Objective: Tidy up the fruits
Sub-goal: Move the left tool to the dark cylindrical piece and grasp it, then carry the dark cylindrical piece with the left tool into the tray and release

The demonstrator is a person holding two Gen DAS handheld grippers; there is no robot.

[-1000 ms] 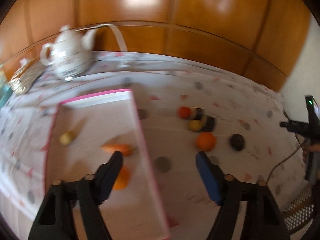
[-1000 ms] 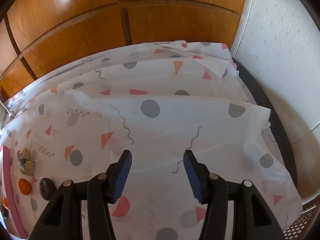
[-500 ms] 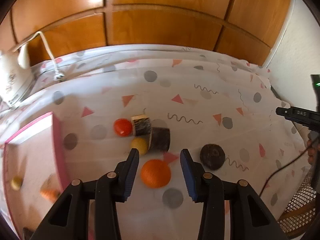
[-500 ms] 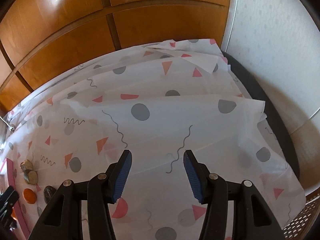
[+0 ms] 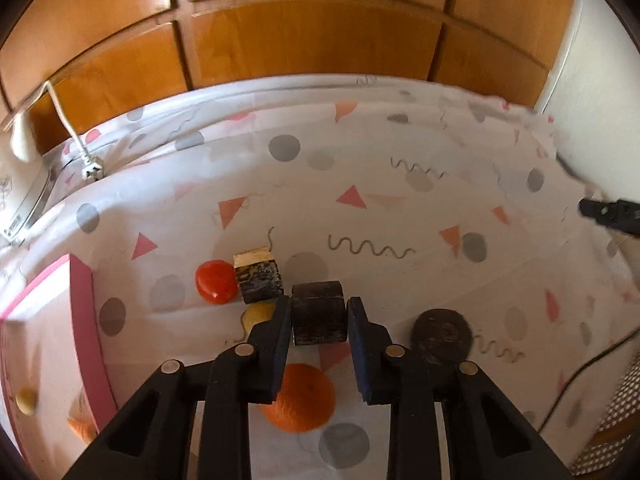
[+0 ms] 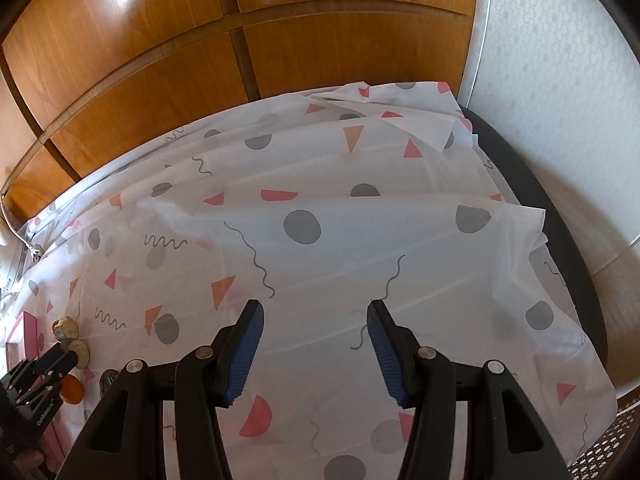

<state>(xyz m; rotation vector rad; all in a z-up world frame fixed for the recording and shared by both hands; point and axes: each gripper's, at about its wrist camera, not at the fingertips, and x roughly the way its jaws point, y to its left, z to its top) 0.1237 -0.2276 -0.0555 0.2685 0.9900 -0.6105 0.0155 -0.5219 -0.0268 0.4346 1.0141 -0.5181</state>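
Note:
In the left wrist view my left gripper (image 5: 318, 314) has its jaws on either side of a dark wooden block (image 5: 319, 313), narrow but with small gaps showing. Below it lies an orange (image 5: 302, 398). A red tomato (image 5: 215, 286), a second bark-covered block (image 5: 258, 279), a yellow fruit (image 5: 258, 316) and a dark round fruit (image 5: 440, 334) lie close by on the patterned cloth. A pink tray (image 5: 86, 320) at the left holds a yellow fruit (image 5: 26, 400) and an orange piece (image 5: 82, 428). My right gripper (image 6: 316, 354) is open and empty over bare cloth.
A white teapot (image 5: 16, 176) and a white cord with plug (image 5: 86, 166) sit at the far left by the wooden wall panels (image 5: 304, 36). In the right wrist view the left gripper (image 6: 36, 376) shows at the lower left, and the table's dark edge (image 6: 560, 240) runs along the right.
My left gripper has swung right from over the pink tray, passed above the orange and come down around the dark block, its jaws narrowing. The right gripper has only drifted slightly.

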